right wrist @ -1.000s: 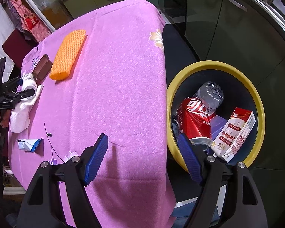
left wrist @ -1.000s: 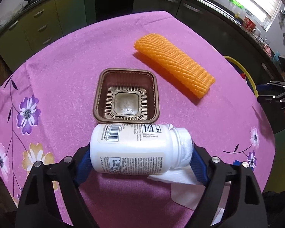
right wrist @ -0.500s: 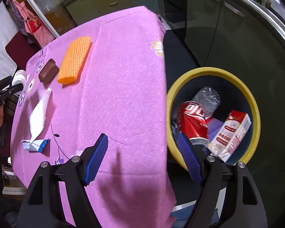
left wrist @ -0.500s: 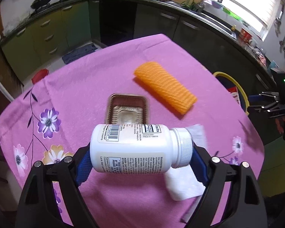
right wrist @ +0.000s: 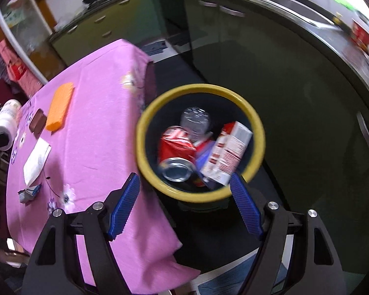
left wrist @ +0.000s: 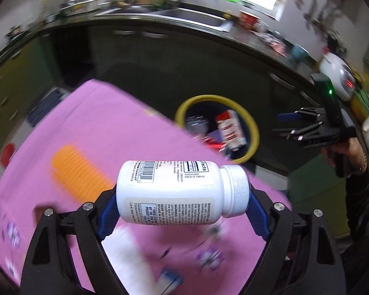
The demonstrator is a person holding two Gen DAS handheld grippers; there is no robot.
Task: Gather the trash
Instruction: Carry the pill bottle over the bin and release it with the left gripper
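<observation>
My left gripper is shut on a white pill bottle, held sideways above the pink tablecloth with its cap to the right. The bottle also shows at the left edge of the right wrist view. A yellow-rimmed bin stands on the floor beside the table and holds a red can, a red-and-white carton and a clear plastic bottle. My right gripper hangs open and empty above the bin's near rim; the left wrist view shows the bin beyond the table edge.
Left on the tablecloth are an orange foam net, a brown plastic tray, a white tissue and a small blue-and-white wrapper. Dark kitchen cabinets curve behind the bin.
My left gripper rose off the table with the bottle and swung towards the bin; the tray left its view. My right gripper shifted from the table edge to over the bin.
</observation>
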